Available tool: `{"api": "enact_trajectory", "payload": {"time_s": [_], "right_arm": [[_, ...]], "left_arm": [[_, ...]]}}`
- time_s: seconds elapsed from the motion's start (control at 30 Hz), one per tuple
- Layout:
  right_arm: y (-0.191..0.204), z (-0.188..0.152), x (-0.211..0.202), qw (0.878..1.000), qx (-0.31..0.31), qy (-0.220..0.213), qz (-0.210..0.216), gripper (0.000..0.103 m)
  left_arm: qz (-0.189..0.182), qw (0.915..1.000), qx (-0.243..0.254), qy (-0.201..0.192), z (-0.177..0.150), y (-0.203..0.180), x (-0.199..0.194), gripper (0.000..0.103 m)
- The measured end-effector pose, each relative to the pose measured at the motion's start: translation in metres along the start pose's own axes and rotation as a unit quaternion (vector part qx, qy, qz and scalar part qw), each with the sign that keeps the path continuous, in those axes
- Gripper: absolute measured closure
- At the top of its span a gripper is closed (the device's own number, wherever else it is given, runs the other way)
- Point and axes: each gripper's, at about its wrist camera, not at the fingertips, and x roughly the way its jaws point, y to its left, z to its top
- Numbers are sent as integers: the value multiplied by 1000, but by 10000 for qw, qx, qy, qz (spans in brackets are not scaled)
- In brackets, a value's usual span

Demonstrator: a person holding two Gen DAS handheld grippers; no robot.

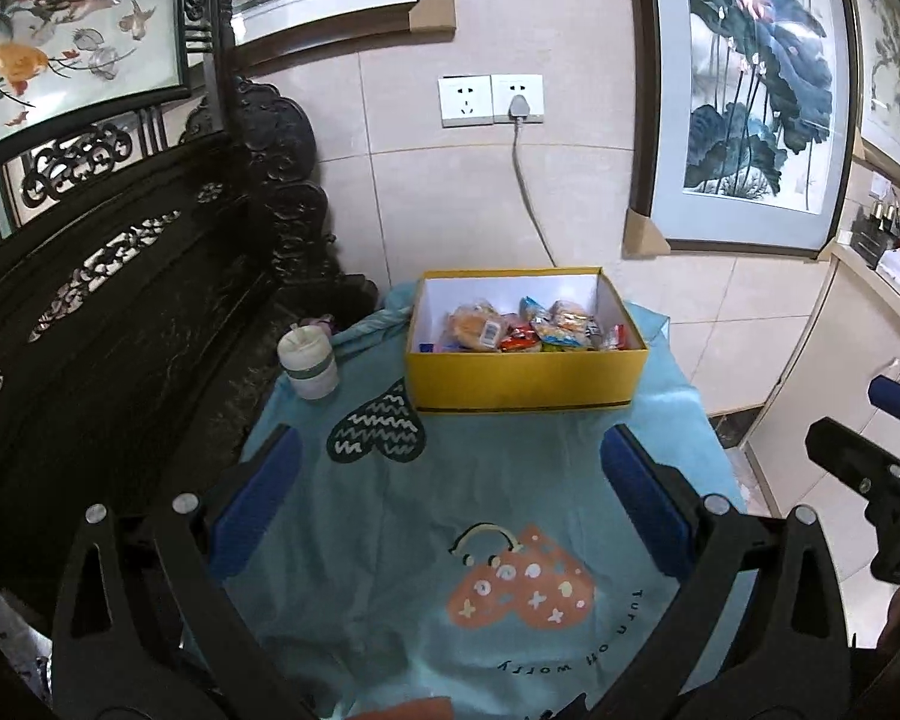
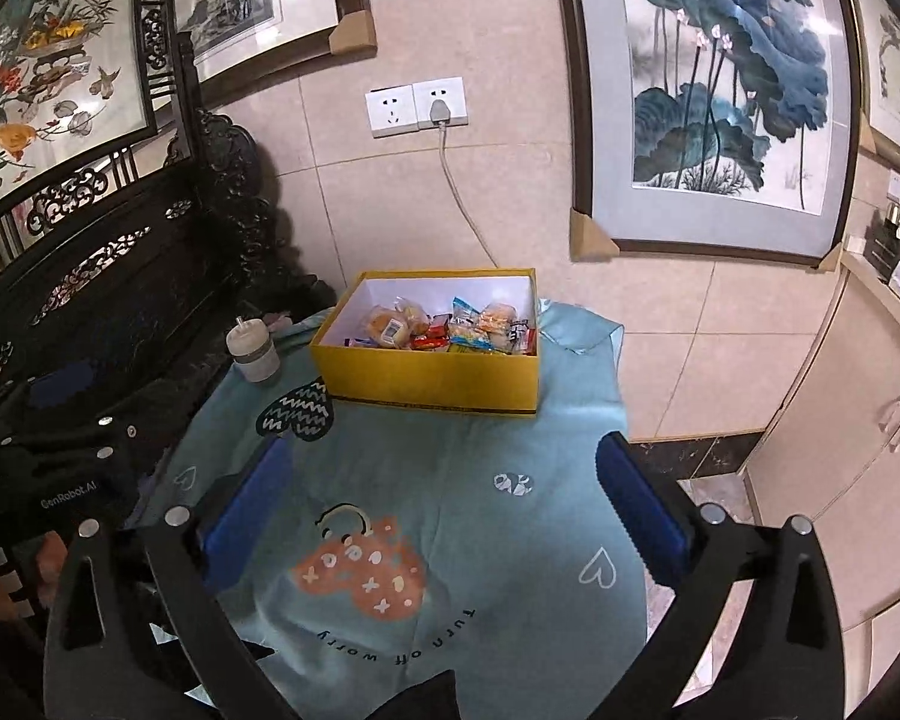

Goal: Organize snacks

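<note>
A yellow box [image 1: 525, 378] [image 2: 432, 375] with white inner walls stands at the far end of the table. Several wrapped snacks [image 1: 528, 327] [image 2: 450, 327] lie inside it, a bun in clear wrap among them. My left gripper [image 1: 450, 450] hangs open over the teal cloth, short of the box, with nothing between its blue pads. My right gripper [image 2: 444, 462] is open too, wide, above the same cloth and empty. The right gripper's body [image 1: 870, 480] shows at the right edge of the left wrist view.
A teal printed cloth [image 1: 450, 540] [image 2: 450, 480] covers the small table. A white lidded cup [image 1: 309, 369] [image 2: 255, 354] stands left of the box. Dark carved wooden furniture [image 1: 120, 330] lines the left side. A cable runs from the wall socket [image 1: 517, 99] down behind the box. Beige cabinets [image 2: 840, 450] stand on the right.
</note>
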Motion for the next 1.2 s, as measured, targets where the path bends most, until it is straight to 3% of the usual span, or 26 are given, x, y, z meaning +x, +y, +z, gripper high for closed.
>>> {"api": "enact_trajectory", "payload": {"time_s": [0.13, 0.93, 1.2], "right_arm": [[5, 0, 1, 9999, -101, 21, 39, 1], [20, -3, -17, 9995, -245, -130, -137, 1], [24, -3, -17, 9994, -276, -156, -158, 1]], "left_arm": [[206, 9998, 0, -83, 0, 3, -5, 2], [-323, 9994, -9, -138, -5, 5, -11, 2], [-276, 9995, -87, -93, -3, 11, -8, 2]]}}
